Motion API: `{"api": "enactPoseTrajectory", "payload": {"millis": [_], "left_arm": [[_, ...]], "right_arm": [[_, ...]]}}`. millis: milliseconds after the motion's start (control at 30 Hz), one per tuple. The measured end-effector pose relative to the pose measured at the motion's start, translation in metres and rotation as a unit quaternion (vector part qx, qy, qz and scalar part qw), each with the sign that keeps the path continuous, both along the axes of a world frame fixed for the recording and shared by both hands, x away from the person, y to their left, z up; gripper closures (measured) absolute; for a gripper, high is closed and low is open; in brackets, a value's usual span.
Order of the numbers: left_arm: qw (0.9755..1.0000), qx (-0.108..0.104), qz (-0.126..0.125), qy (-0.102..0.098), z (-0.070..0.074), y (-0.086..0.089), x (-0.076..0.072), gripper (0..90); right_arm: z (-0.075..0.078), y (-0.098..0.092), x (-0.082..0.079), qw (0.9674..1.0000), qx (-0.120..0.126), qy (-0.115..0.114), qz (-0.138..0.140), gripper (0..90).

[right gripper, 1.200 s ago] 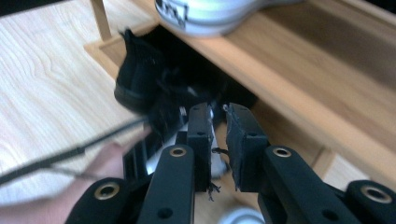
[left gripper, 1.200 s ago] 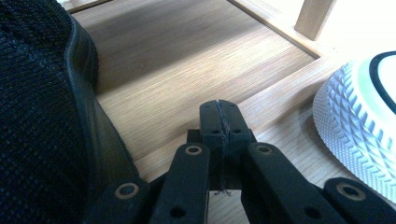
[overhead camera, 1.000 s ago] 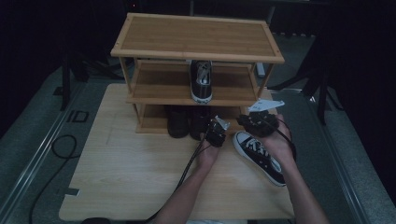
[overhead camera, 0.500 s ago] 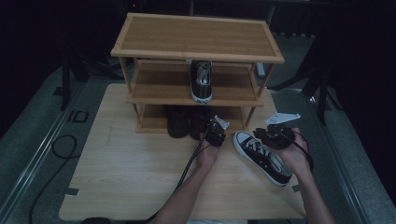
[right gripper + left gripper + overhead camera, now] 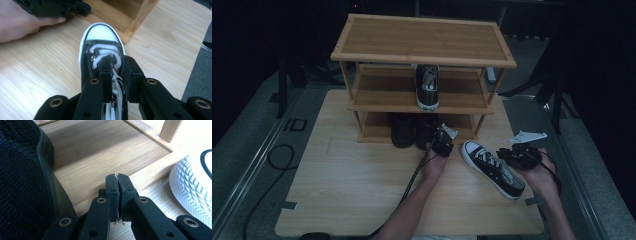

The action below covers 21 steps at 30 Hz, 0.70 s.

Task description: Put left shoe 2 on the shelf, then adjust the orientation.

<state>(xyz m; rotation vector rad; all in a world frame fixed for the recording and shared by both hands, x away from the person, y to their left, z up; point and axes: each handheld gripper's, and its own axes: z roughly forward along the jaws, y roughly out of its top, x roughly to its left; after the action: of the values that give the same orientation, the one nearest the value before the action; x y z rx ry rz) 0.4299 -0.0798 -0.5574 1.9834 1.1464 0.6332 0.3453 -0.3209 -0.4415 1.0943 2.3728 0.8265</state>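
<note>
Black sneaker (image 5: pixel 493 168) near table's right edge, right gripper (image 5: pixel 117 65) fingers pinching laces; left gripper (image 5: pixel 118 185) fingers pressed together.

The high view looks forward and down from above the person's side, taking in the whole desk (image 5: pixel 337 200) and the three-tier wooden shoe rack (image 5: pixel 422 37) at its far edge. The left gripper view sits very low and close, facing along its jaws into the rack's bottom shelf (image 5: pixel 105 160), with a dark shoe (image 5: pixel 22 182) close at its left. The right gripper view looks steeply down from close above the black-and-white sneaker (image 5: pixel 101 47). All three views share that sneaker and the rack's lower front corner.
</note>
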Motion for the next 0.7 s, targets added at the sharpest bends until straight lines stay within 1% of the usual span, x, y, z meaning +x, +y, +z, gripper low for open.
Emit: {"api": "enactPoseTrajectory", "payload": {"millis": [167,333,533,700], "left_arm": [[1.0,0.0,0.0,0.0,0.0,0.0,0.0,88.0],[1.0,-0.001,0.0,0.001,0.0,0.0,0.0,88.0],[1.0,-0.001,0.0,0.001,0.0,0.0,0.0,87.9],[1.0,-0.001,0.0,0.0,0.0,0.0,0.0,87.9]], "right_arm": [[-0.008,-0.007,-0.001,0.9999,-0.004,0.01,-0.01,77.9],[-0.013,-0.016,-0.003,0.9996,-0.005,0.019,-0.023,77.1],[-0.023,-0.02,-0.004,0.999,-0.015,0.036,-0.024,76.8],[-0.03,-0.022,-0.003,0.9984,-0.014,0.049,-0.024,76.9]]}}
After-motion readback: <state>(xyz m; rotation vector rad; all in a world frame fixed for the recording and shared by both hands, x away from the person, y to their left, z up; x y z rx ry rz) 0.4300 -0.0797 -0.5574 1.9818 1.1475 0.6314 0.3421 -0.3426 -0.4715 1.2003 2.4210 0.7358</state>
